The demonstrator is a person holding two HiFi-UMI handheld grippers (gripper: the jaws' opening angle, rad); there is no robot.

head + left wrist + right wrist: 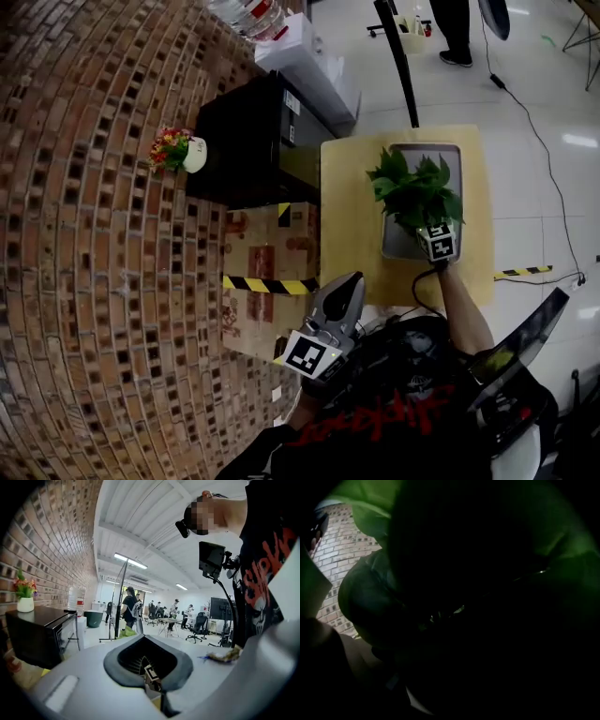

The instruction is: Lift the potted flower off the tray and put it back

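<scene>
A leafy green potted plant point(417, 192) stands on a grey tray point(448, 155) on the wooden table point(347, 206); its pot is hidden under the leaves. My right gripper point(427, 225) reaches into the plant's near side. Only its marker cube point(439, 242) shows, and the jaws are buried in foliage. The right gripper view is nearly black, filled with green leaves point(370, 513) pressed close to the lens. My left gripper point(345, 286) hangs near my body, left of the table's near corner, its jaws together and holding nothing point(157, 681).
A black cabinet point(248, 141) stands left of the table with a small white pot of red and yellow flowers point(178, 150) on it. Cardboard boxes with striped tape point(272, 244) sit in front of it. A brick wall runs along the left. People point(129, 606) stand farther back.
</scene>
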